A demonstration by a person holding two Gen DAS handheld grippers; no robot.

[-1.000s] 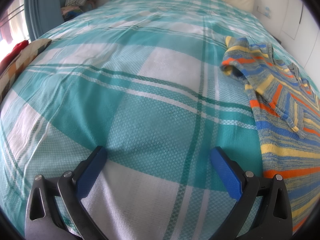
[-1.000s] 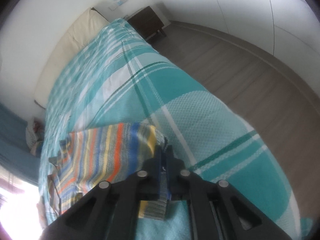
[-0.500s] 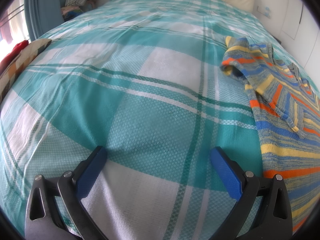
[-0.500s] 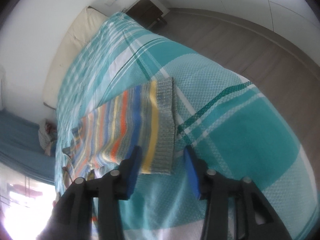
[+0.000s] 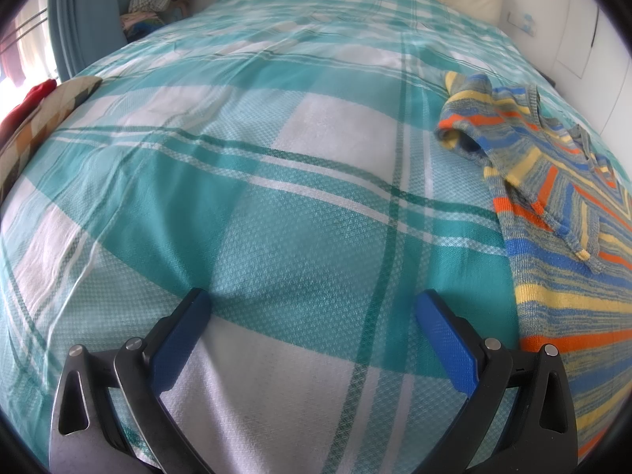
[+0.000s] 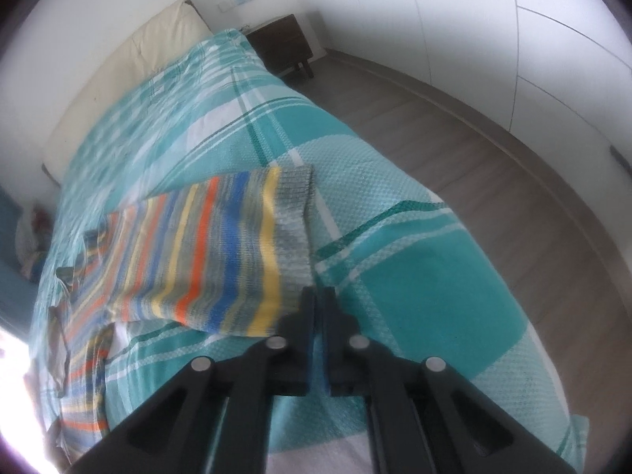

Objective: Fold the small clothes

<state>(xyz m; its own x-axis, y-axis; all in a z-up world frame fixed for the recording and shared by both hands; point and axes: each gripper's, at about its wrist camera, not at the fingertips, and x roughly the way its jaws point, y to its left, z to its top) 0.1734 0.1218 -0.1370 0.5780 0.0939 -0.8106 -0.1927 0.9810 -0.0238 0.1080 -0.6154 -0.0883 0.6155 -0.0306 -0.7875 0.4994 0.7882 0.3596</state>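
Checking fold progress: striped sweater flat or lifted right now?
Partly lifted. The right claw is shut on the striped sweater at its grey hem corner, raising that edge off the bedspread; the rest lies spread.

A bed [image 5: 300, 181] covered in teal plaid was seen mid-frame. A dark nightstand [image 6: 282, 45] stood upper centre, against white walls [image 6: 454, 8]. Wood-look flooring [image 6: 493, 181] was noted right; blue curtains [image 5: 85, 19] upper left.

left gripper [image 5: 312, 308] angled downward, jaws spread wide; right gripper [image 6: 319, 296] pinched closed.
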